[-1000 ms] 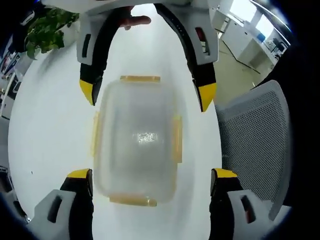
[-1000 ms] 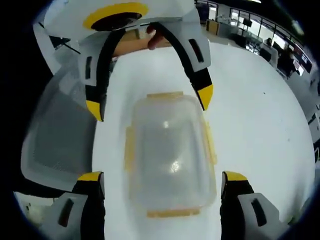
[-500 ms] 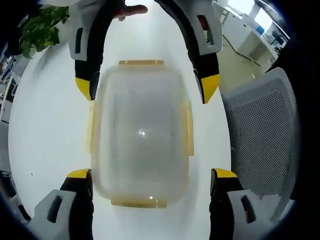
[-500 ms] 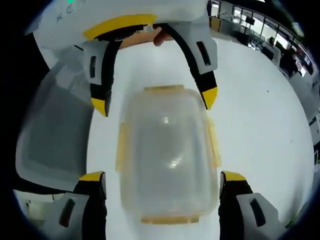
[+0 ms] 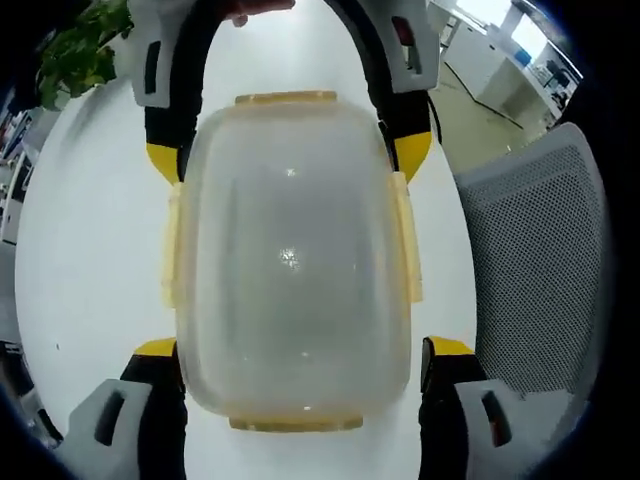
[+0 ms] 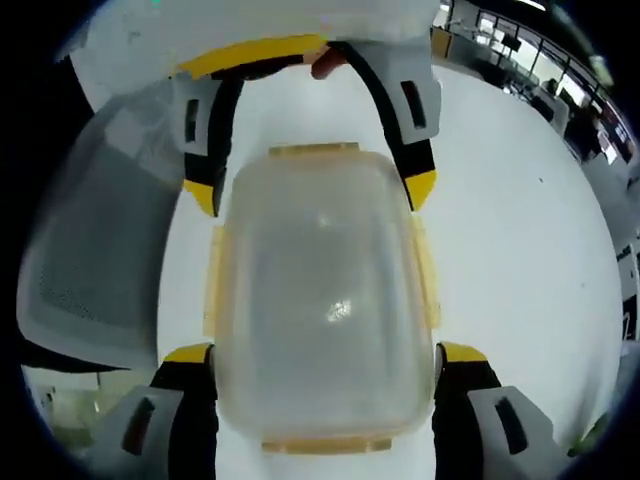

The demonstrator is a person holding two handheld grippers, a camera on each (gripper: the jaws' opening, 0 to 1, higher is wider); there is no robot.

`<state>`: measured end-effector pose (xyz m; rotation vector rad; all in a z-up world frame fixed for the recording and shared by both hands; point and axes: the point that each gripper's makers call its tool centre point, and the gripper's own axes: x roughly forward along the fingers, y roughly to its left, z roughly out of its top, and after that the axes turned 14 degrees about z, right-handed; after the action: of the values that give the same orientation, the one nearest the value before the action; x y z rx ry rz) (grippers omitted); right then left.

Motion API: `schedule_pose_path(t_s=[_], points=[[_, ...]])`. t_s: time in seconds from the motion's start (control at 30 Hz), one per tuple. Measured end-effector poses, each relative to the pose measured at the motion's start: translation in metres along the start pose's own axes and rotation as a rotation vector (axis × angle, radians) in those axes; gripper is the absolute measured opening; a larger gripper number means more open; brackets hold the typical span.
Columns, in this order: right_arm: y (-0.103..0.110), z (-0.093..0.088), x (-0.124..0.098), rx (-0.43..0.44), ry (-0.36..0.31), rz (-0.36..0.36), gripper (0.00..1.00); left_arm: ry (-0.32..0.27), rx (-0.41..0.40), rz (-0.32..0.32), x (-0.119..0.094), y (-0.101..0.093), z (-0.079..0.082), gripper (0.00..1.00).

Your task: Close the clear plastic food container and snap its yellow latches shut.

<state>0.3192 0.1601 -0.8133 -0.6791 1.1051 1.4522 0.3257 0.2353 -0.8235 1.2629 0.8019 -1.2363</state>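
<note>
The clear plastic food container [image 5: 290,250] rests on the white table [image 5: 80,260] with its lid on. Yellow latches [image 5: 405,250] run along all four sides; whether they are snapped down is unclear. My left gripper [image 5: 303,350] is open, its jaws flanking the container's near end. From the opposite side my right gripper [image 5: 287,158] is open too, its yellow tips close beside the far corners. In the right gripper view the container [image 6: 320,300] lies between the right gripper [image 6: 324,352] and the left gripper [image 6: 310,190], both straddling it.
A grey mesh chair [image 5: 530,260] stands beside the table, on the left in the right gripper view [image 6: 90,260]. A green plant [image 5: 80,50] sits at the table's far edge. A person's hand [image 5: 260,8] holds the right gripper.
Both grippers have come closer to the container, which now looms larger in both views. Their open jaws went from standing off its ends to straddling them.
</note>
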Motion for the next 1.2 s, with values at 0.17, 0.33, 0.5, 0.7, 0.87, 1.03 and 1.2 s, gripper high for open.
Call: schedule_pose_path(t_s=[0.17,0.33,0.5,0.7,0.87,1.03,1.2], points=[[0.000,-0.001,0.002,0.001,0.001,0.010,0.91,0.015,-0.029,0.030,0.007,0.004,0.000,0.96],[0.001,0.001,0.004,-0.014,-0.005,0.019,0.91,0.008,-0.061,-0.004,0.008,0.000,-0.002,0.99],[0.002,0.004,0.003,-0.025,-0.041,0.009,0.91,0.011,-0.062,0.002,0.008,-0.001,-0.003,0.99],[0.001,0.005,0.003,-0.027,-0.049,0.005,0.91,0.038,-0.055,0.008,0.010,-0.001,-0.005,0.99],[0.000,0.005,0.003,-0.028,-0.053,0.004,0.91,0.036,-0.055,0.010,0.010,0.001,-0.005,0.99],[0.000,0.005,0.004,-0.017,-0.053,0.007,0.91,0.059,-0.040,0.031,0.007,0.002,-0.008,0.98],[-0.001,0.007,0.003,-0.005,-0.060,0.003,0.91,0.048,-0.009,0.061,0.005,0.009,-0.009,0.96]])
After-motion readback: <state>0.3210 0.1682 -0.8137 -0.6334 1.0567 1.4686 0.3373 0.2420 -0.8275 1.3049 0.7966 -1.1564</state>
